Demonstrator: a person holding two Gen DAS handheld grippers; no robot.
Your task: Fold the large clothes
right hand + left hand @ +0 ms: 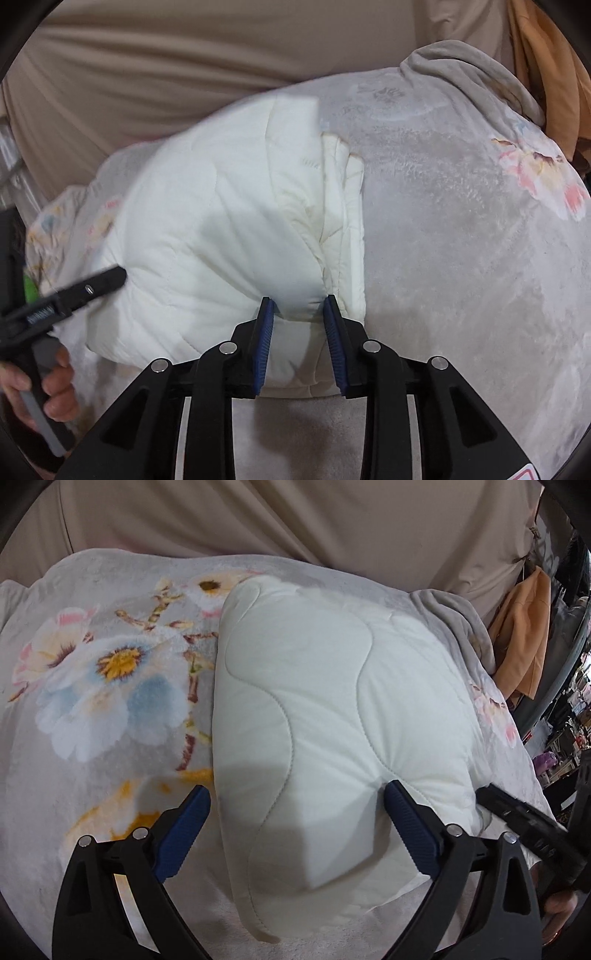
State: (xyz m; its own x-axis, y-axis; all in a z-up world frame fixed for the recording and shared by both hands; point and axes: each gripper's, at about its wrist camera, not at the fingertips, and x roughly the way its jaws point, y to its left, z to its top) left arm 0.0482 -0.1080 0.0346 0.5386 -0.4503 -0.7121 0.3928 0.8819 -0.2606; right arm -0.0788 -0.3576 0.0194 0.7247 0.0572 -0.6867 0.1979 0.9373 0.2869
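A white quilted garment [325, 709], folded into a thick bundle, lies on a grey floral blanket [110, 672]. My left gripper [297, 794] is open; its left finger is off the bundle's left edge and its right finger presses on the top. In the right wrist view the bundle [207, 236] shows stacked layers on its right side. My right gripper [299, 302] is shut on a pinch of the bundle's near edge. The left gripper [88, 288] shows at the left of that view, the right gripper [517, 819] at the right of the left wrist view.
The grey floral blanket [461, 258] covers the whole surface. Beige cloth [295, 520] hangs behind it. An orange garment [524, 642] hangs at the far right, with cluttered shelves beyond. A person's hand [48, 391] holds the left gripper.
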